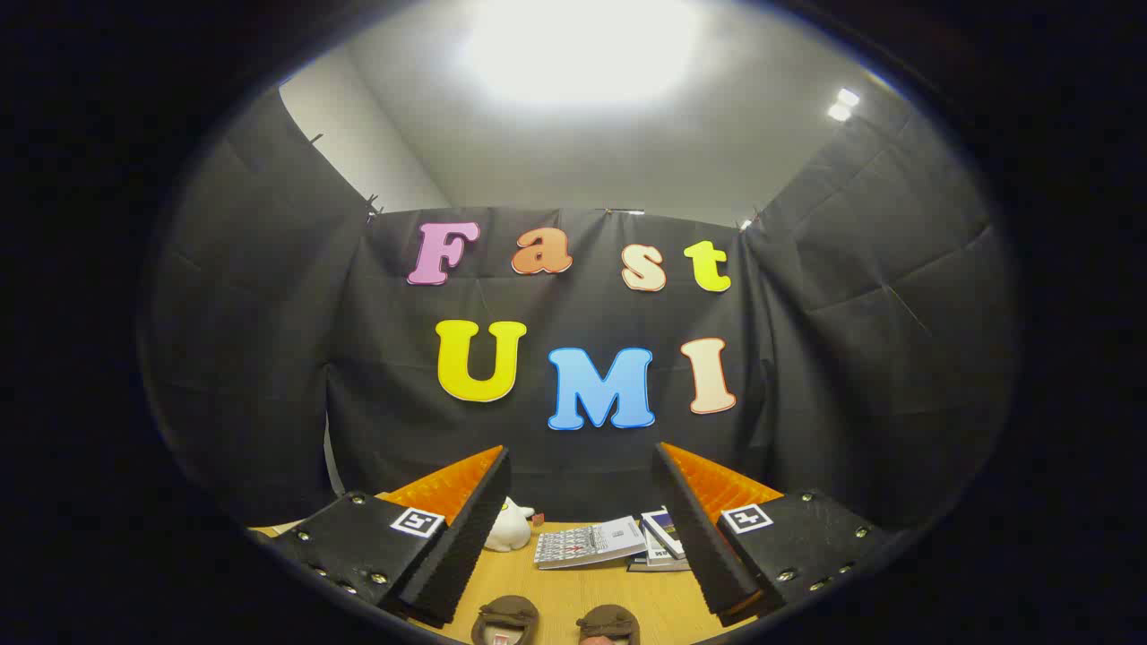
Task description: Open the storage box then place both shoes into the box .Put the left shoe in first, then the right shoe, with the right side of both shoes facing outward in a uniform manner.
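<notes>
Here the gripper (581, 537) stands wide open, its two fingers spread well apart and holding nothing, raised above a wooden counter (591, 596) and aimed at the booth's black cloth wall. Between the fingers, closest to the camera, two brown shoes sit side by side on the counter: the left-hand shoe (506, 618) and the right-hand shoe (609, 623), near each other but apart, both cut off so only their upper ends are seen. Further ahead, beside the left finger, a small white toy figure (508, 528) stands upright. Beyond the shoes, toward the right finger, an open booklet (591, 543) lies flat, with a small stack of books (661, 537) just beside it, partly hidden by the right finger. The ceiling light glares brightly overhead.
</notes>
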`<state>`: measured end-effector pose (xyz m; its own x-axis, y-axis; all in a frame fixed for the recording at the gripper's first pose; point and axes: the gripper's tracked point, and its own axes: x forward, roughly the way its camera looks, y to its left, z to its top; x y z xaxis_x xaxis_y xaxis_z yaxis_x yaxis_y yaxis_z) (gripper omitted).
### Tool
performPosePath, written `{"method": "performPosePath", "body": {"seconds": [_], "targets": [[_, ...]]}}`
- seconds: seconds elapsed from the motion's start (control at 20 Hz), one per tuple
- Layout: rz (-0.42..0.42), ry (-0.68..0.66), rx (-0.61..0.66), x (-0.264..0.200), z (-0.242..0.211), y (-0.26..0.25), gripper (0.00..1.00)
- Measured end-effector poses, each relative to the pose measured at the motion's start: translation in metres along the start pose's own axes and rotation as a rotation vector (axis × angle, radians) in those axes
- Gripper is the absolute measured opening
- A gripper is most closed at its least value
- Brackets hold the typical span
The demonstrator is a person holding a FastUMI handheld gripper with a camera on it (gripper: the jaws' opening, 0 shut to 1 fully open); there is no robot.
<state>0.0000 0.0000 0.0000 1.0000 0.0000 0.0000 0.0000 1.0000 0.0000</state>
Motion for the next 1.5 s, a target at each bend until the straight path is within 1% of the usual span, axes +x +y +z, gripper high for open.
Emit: {"method": "performPosePath", "body": {"seconds": [0.7,0.9,1.1,1.25,1.5], "targets": [[-0.007,-0.003,-0.003,-0.002,-0.003,0.002,0.97],[0.005,0.012,0.028,-0.001,-0.012,0.008,0.97],[0.039,0.061,0.119,0.000,-0.033,0.021,0.97],[0.085,0.120,0.248,0.000,-0.055,0.039,0.97],[0.118,0.235,0.442,0.002,-0.099,0.065,0.97]]}}
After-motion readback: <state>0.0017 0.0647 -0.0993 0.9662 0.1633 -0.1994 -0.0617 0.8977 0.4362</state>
